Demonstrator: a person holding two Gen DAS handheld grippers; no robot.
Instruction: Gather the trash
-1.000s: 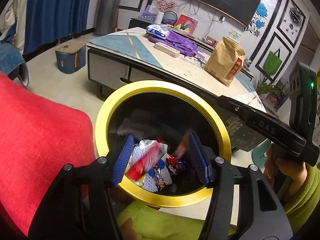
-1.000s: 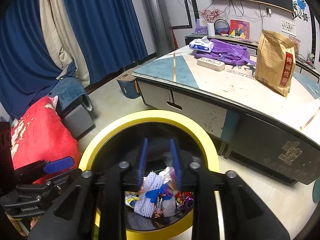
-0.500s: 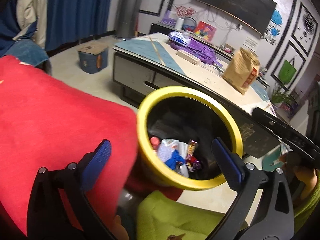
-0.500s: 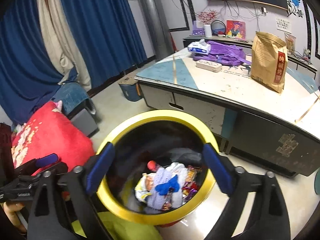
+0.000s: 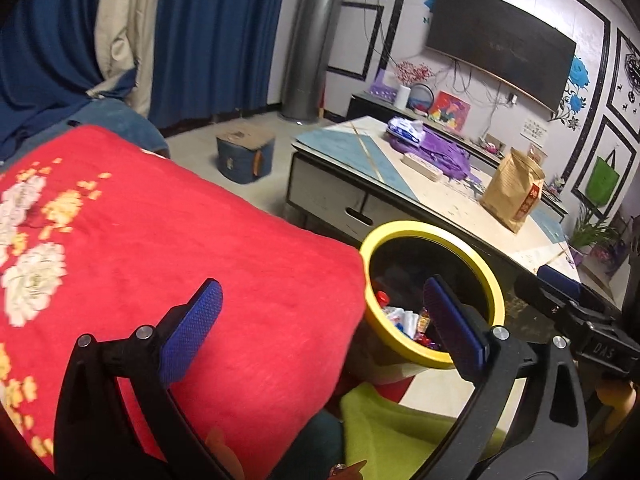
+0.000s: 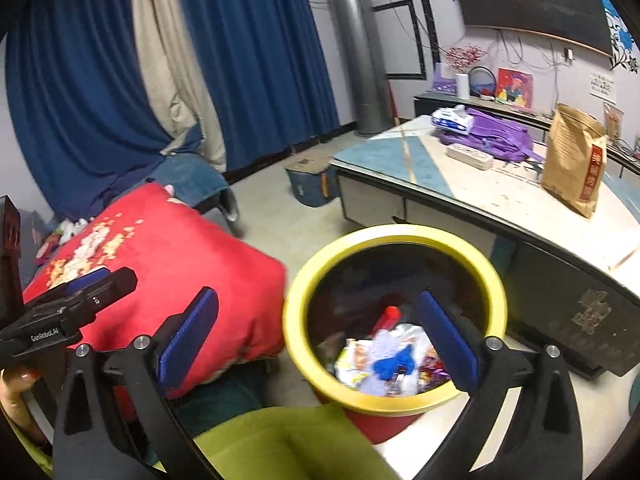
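A trash bin with a yellow rim (image 6: pixel 394 232) stands on the floor and holds several wrappers and a white foam net (image 6: pixel 394 364). It also shows in the left wrist view (image 5: pixel 490 276). My left gripper (image 5: pixel 320 322) is open and empty, over the red cushion (image 5: pixel 160 248) to the left of the bin. My right gripper (image 6: pixel 316 332) is open and empty above the bin's near left rim. The other gripper shows at each view's edge.
A low table (image 6: pixel 500 196) behind the bin carries a brown paper bag (image 6: pixel 576 164), a purple backpack (image 6: pixel 500 138) and a power strip (image 6: pixel 470 156). A blue storage box (image 5: pixel 245 156) sits on the floor. My green-clad knee (image 6: pixel 288 440) is just below the bin.
Both grippers opened wide and let the wrappers and foam net fall into the bin. Both then pulled up and to the left, the left one over the red cushion.
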